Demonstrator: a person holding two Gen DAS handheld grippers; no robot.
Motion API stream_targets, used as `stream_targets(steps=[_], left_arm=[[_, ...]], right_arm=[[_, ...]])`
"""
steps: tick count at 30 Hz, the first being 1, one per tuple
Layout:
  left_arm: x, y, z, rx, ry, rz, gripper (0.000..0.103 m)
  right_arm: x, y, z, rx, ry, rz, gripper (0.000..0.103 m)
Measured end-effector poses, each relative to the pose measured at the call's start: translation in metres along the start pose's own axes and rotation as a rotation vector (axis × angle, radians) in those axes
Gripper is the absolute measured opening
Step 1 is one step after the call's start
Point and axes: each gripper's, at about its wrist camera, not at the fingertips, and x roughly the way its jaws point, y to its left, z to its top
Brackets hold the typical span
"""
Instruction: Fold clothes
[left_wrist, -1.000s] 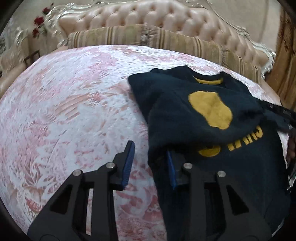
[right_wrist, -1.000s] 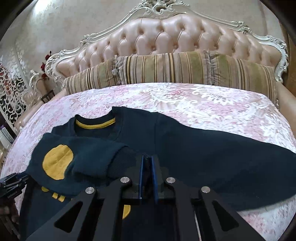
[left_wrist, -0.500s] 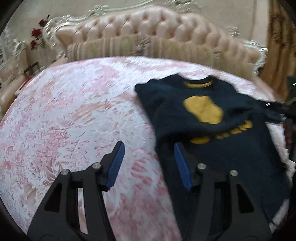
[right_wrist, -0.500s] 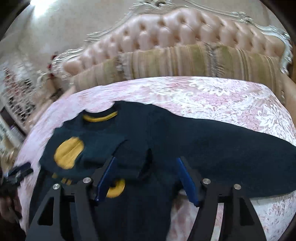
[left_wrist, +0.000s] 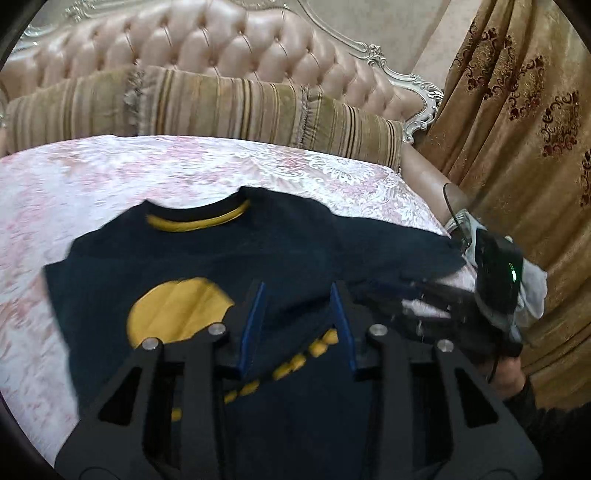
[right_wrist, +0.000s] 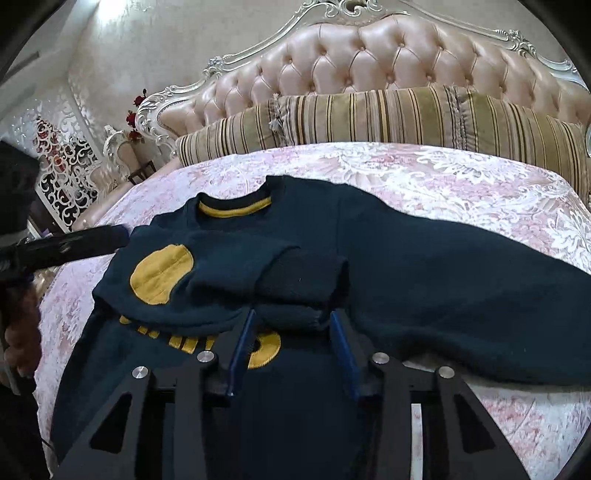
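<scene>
While spread flat on the pink bed (right_wrist: 461, 184), navy sweater (right_wrist: 424, 280) has one sleeve folded across its chest. Left gripper (left_wrist: 297, 314) and right gripper (right_wrist: 291, 339): fingers parted, just been closing, gripping nothing

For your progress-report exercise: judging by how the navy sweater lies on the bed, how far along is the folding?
Done: one sleeve, with its yellow patch, lies folded across the sweater's chest. In hand: nothing is gripped; the right hand-held gripper stands open over the folded cuff, its jaws having just been closing, and the left hand-held gripper is open too. Left: the other sleeve lies stretched out on the bedspread, and the body is unfolded.
</scene>
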Motion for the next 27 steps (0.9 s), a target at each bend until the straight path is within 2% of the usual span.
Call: stream_targets(steps=[4,6,11,13,16,20,21,22,23,24,27], left_arm=[[0.008,-0.003,0.004,-0.005,-0.010,-0.027,0.040],[0.015,0.001,0.003,-0.023,-0.011,-0.043,0.040],[0.037,0.011,-0.003,-0.075,0.029,-0.047,0.040],[0.042,0.010,-0.005,-0.077,0.041,-0.060,0.040],[0.044,0.007,-0.006,-0.069,0.050,-0.059,0.040],[0.054,-0.001,-0.001,-0.039,0.093,-0.044,0.040],[0.058,-0.004,0.001,-0.029,0.107,-0.046,0.041],[0.064,-0.008,0.004,-0.012,0.119,-0.043,0.049],[0.070,-0.012,0.007,0.005,0.130,-0.040,0.058],[0.076,-0.016,0.010,0.019,0.134,-0.018,0.058],[0.092,-0.025,0.012,0.087,0.156,0.079,0.058]], right_arm=[[0.011,-0.006,0.003,0.025,0.022,-0.004,0.043],[0.010,-0.004,0.005,0.016,0.004,0.000,0.043],[0.013,0.003,0.008,-0.014,-0.004,-0.009,0.043],[0.008,0.003,0.009,-0.018,-0.027,-0.018,0.043],[0.015,-0.003,0.008,0.014,0.009,0.006,0.043],[0.013,0.004,0.007,-0.011,-0.003,0.024,0.045],[0.013,0.006,0.007,-0.021,-0.002,0.021,0.043],[0.013,0.008,0.007,-0.031,-0.001,0.018,0.042],[0.014,0.008,0.006,-0.033,0.006,0.013,0.037],[0.015,0.005,0.006,-0.024,0.014,0.008,0.026],[0.017,0.001,0.004,-0.015,0.027,0.004,0.019]])
